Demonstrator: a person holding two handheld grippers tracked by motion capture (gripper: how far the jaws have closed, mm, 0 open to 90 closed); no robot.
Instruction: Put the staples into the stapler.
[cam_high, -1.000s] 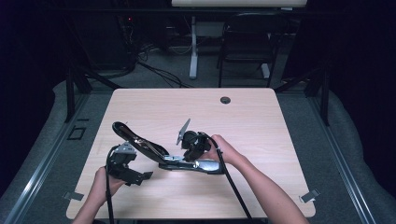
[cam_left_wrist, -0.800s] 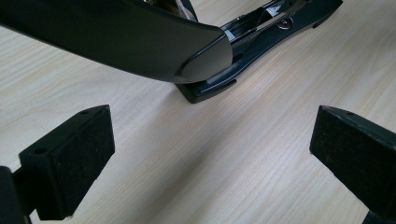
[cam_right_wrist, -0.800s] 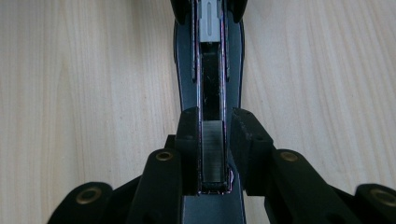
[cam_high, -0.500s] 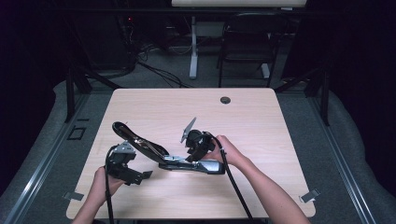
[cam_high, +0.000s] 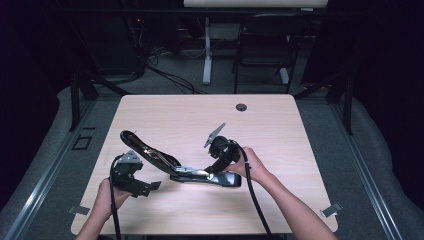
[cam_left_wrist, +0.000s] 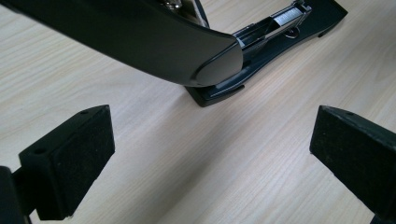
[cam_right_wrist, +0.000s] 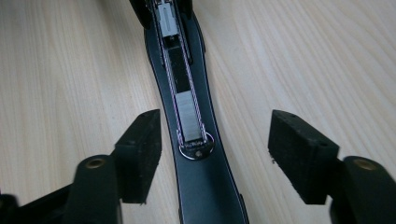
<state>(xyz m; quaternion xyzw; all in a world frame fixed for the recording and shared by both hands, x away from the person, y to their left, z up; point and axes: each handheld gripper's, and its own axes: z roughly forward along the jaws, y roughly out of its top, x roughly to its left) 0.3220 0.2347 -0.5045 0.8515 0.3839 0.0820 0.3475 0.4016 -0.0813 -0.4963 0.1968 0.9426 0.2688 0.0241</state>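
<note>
We have the stapler (cam_high: 180, 167) swung open with staples loaded; both grippers (cam_high: 216, 167) gape empty, right just opening; closing remains.

stapler (cam_high: 180, 167): on the bench (cam_high: 280, 130), near its front middle
left tongs (cam_high: 150, 187): left of stapler
right tongs (cam_right_wrist: 212, 149): astride stapler's base

the desk (cam_high: 310, 150) is pale wood with rounded corners. a small dark round cap (cam_high: 241, 107) sits in it near the far edge, a little right of the middle. beyond the far edge a black chair (cam_high: 262, 47) stands on grey floor (cam_high: 370, 165), with a white post (cam_high: 206, 50) to its left and dark cables (cam_high: 165, 75) trailing across the floor.
</note>
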